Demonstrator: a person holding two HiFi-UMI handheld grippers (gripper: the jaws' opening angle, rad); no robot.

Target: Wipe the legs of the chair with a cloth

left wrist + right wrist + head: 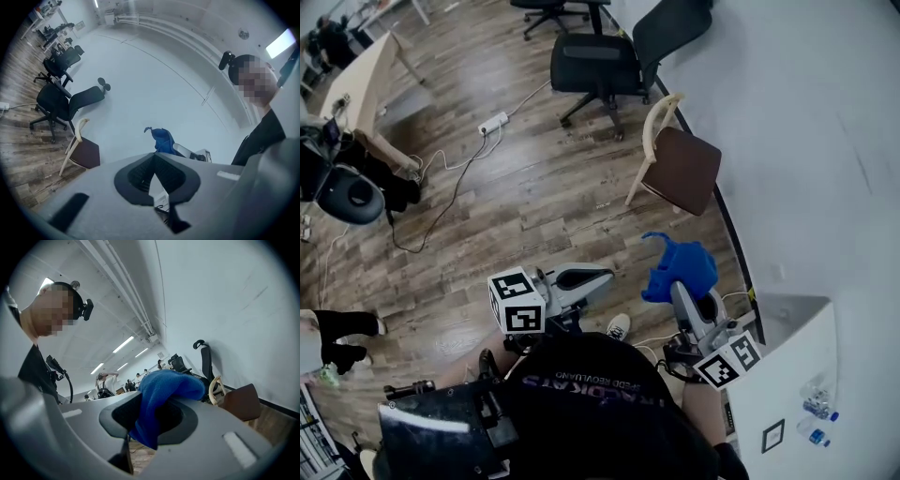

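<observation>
1. The right gripper (679, 287) is clenched on the blue cloth (682, 267). In the right gripper view the cloth (161, 390) is pinched between the jaws. One bunch bulges out above and past them, and a tail hangs down on the camera side.
2. The left gripper (598, 276) is closed with nothing in it. In the left gripper view its jaws (153, 157) meet at the tip, and only a thin pale wedge of background shows behind them.
3. I see both grippers held close in front of the person's body in the head view, left beside right and near each other. Their marker cubes face up toward the head camera.
4. The chair (680, 169) has a pale frame and a brown seat. It stands on the wood floor (516, 206), right against the white wall (806, 141).
5. Cloth against chair: the cloth is held up in the air, well apart from the chair, and touches none of its legs (635, 187). In the head view the chair lies ahead of the cloth and slightly to the right gripper's side.
6. From the left gripper view the cloth (163, 139) shows to the right of the chair (84, 152), with bare wall between them.
7. From the right gripper view the chair (241, 401) shows just past the cloth's right edge, farther off.
8. Black office chairs (595, 61) stand beyond the chair, and a white power strip (493, 123) lies on the floor to the left.
</observation>
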